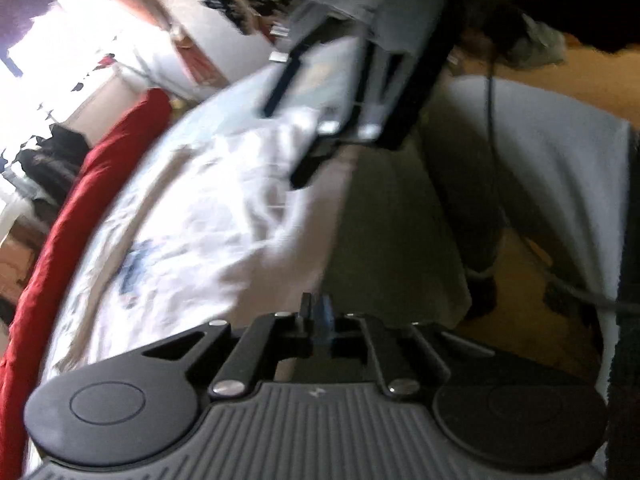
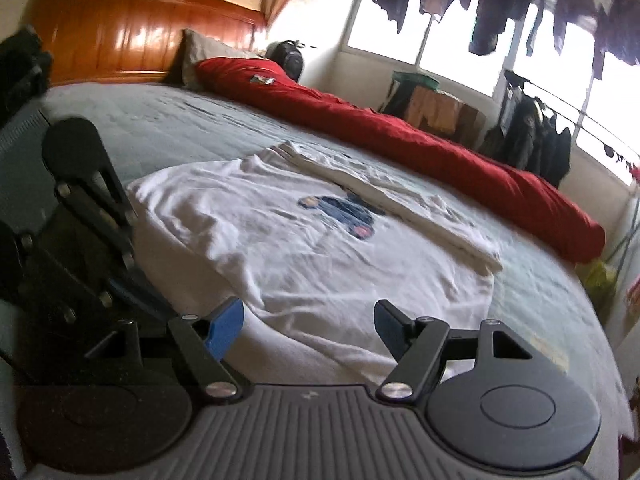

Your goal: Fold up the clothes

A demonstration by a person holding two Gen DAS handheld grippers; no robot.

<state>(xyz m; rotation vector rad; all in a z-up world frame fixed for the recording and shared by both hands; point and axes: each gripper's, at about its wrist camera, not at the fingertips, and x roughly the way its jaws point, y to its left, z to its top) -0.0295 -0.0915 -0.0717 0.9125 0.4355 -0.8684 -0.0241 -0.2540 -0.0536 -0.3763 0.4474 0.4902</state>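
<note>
White shirt (image 2: 304, 248): I see it spread flat on the bed, its far side folded over into a long strip, with a blue print near the middle.
Bed (image 2: 168, 128): pale blue-grey quilted cover; the shirt lies on its near half in my right wrist view.
Headboard (image 2: 132, 36): glossy orange-brown wood at the far left end of the bed.
Left gripper (image 1: 316, 312): its fingers are pressed together in my left wrist view, and I can make out no cloth between them. It points down past the near edge of the shirt (image 1: 192, 216). The view is blurred.
Right gripper (image 2: 310, 330): fingers spread wide, one blue pad (image 2: 224, 328) on the left and a darker one on the right. Nothing is between them. It hangs just over the near edge of the shirt, and I cannot tell whether it touches the cloth.
Other tool in view: my left wrist camera catches the right gripper (image 1: 312, 148) above the shirt, with its jaws apart. My right wrist camera shows the black body of the left one (image 2: 80, 240) at the left edge.
Red quilt (image 2: 400, 136): rolled in a long ridge along the far side of the bed, well apart from the shirt.
Pillow (image 2: 208, 52): grey, at the head of the quilt.
Windows (image 2: 440, 40): bright, with dark clothes (image 2: 500, 4) hanging across them.
</note>
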